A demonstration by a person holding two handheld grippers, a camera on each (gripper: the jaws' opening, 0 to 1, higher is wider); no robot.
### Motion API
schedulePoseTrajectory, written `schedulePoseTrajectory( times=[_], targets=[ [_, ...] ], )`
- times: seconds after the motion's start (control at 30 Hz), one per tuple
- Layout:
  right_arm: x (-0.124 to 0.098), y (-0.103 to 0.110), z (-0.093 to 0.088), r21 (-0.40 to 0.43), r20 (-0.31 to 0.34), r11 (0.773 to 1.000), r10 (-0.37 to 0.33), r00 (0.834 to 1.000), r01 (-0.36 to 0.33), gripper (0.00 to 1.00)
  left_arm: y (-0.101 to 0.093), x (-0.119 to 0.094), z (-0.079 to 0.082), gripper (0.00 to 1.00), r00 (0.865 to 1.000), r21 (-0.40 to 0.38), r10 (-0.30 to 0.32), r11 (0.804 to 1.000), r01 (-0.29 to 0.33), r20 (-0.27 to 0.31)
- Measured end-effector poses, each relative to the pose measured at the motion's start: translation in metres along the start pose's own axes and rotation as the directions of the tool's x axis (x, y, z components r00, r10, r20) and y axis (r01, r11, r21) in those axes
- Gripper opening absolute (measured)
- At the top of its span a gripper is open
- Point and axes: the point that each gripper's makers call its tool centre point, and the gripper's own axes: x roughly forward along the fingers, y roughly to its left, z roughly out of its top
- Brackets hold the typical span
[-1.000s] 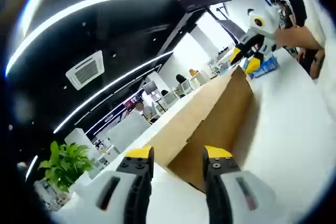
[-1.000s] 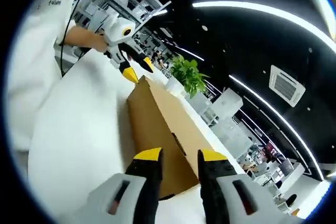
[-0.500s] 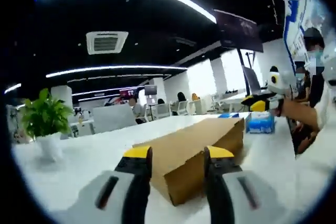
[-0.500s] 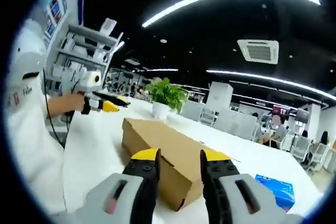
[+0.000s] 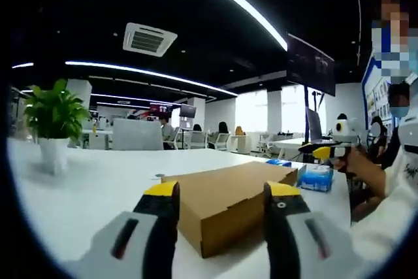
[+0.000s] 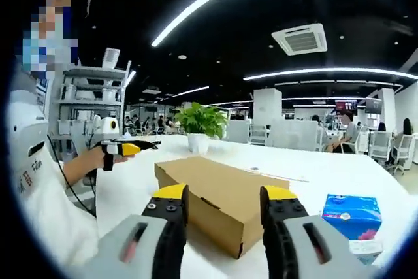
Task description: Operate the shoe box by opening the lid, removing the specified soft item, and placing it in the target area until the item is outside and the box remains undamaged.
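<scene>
Cardboard box point(image 5: 230, 199) lies closed on the white table point(image 5: 91, 187), between our two grippers. We hold the left gripper point(image 5: 222, 194) and the right gripper point(image 6: 223, 195) open, both apart from the box, gripping nothing.

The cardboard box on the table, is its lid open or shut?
Shut. The cardboard box lies flat on the white table with its lid down flush along the top; nothing inside shows.

Bare bench point(image 6: 313, 178) surrounds the closed shoe box point(image 6: 219, 197); a blue tissue pack point(image 6: 353, 215) stands near one end.
</scene>
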Motion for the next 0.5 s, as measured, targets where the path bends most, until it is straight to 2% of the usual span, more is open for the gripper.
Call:
schedulePoseTrajectory(
  times=[0.1, 0.13, 0.23, 0.3, 0.37, 0.43, 0.5],
  targets=[
    [0.001, 0.0, 0.006, 0.098, 0.019, 0.995, 0.004, 1.0, -0.006, 0.63, 0.012, -0.002, -0.001, 0.56, 0.998, 0.035, 0.056, 0.998, -0.055, -0.017],
    [0.001, 0.0, 0.006, 0.095, 0.022, 0.995, -0.002, 1.0, 0.0, 0.66, 0.012, -0.002, 0.0, 0.56, 0.998, 0.036, 0.06, 0.998, -0.059, -0.012],
    [0.002, -0.006, 0.005, 0.074, 0.009, 0.997, -0.039, 0.999, 0.038, 0.66, 0.011, -0.004, 0.005, 0.6, 0.999, -0.01, 0.047, 0.999, -0.047, 0.004],
    [0.002, -0.01, 0.006, 0.074, 0.017, 0.996, -0.057, 0.998, 0.055, 0.66, 0.014, -0.004, 0.007, 0.67, 0.998, -0.026, 0.056, 0.998, -0.056, 0.012],
    [0.002, -0.012, 0.005, 0.075, 0.02, 0.996, -0.058, 0.998, 0.056, 0.65, 0.015, -0.004, 0.006, 0.65, 0.998, -0.034, 0.06, 0.998, -0.059, 0.008],
    [0.002, -0.017, -0.001, 0.045, -0.012, 0.996, -0.079, 0.997, 0.079, 0.63, 0.017, -0.003, 0.004, 0.64, 0.998, -0.027, 0.063, 0.998, -0.063, 0.001],
    [0.004, -0.024, -0.01, -0.002, -0.055, 0.993, -0.117, 0.992, 0.117, 0.63, 0.018, 0.0, -0.004, 0.64, 0.997, -0.008, 0.067, 0.998, -0.067, -0.03]
  ],
)
